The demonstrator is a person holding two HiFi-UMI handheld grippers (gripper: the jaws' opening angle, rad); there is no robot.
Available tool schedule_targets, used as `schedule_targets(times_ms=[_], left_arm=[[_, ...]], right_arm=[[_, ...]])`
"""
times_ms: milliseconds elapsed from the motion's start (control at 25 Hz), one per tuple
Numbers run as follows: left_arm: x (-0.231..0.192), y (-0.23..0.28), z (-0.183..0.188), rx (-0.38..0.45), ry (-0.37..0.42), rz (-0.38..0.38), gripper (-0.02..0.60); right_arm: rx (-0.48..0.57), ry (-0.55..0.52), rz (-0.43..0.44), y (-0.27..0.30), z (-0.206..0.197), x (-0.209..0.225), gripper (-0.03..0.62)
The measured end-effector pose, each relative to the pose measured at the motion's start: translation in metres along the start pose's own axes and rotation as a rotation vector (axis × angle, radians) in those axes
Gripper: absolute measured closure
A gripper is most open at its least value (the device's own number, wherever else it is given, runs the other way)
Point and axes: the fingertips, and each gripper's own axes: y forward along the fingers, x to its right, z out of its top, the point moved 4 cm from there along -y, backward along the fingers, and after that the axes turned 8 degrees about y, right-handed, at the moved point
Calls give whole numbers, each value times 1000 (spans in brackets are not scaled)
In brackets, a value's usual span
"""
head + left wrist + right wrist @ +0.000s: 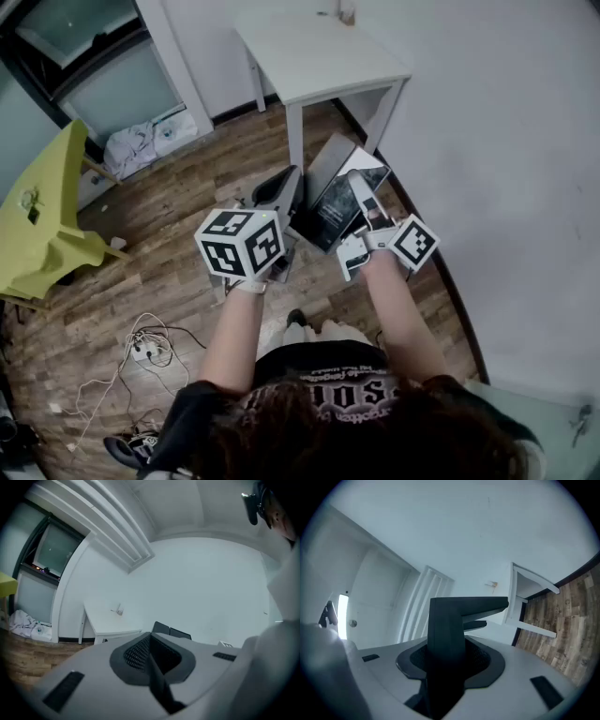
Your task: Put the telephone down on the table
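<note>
A black, glossy flat telephone [330, 208] hangs in the air in front of me, above the wooden floor. My right gripper [361, 199] is shut on its right part, with one pale finger [359, 187] lying across its face. In the right gripper view a black slab [446, 620] rises out of the jaws. My left gripper [281, 192] is beside the telephone's left edge, and its dark fingertips [163, 629] sit together with nothing between them. The white table [319, 56] stands ahead against the wall, also seen as the table [112, 624] and the table [525, 590].
A small object [347, 11] stands at the table's far edge by the wall. A yellow-green piece of furniture [47, 216] is at the left. White cables [141, 347] lie on the floor, and a white bundle [150, 141] lies under the window. A white wall [506, 169] runs along the right.
</note>
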Motion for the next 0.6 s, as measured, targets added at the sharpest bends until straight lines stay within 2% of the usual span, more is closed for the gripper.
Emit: schedule_targets(times_ms=[600], left_arm=[[-31, 29, 1, -23, 0, -11, 578]], right_arm=[[4, 28, 19, 37, 7, 15, 416]])
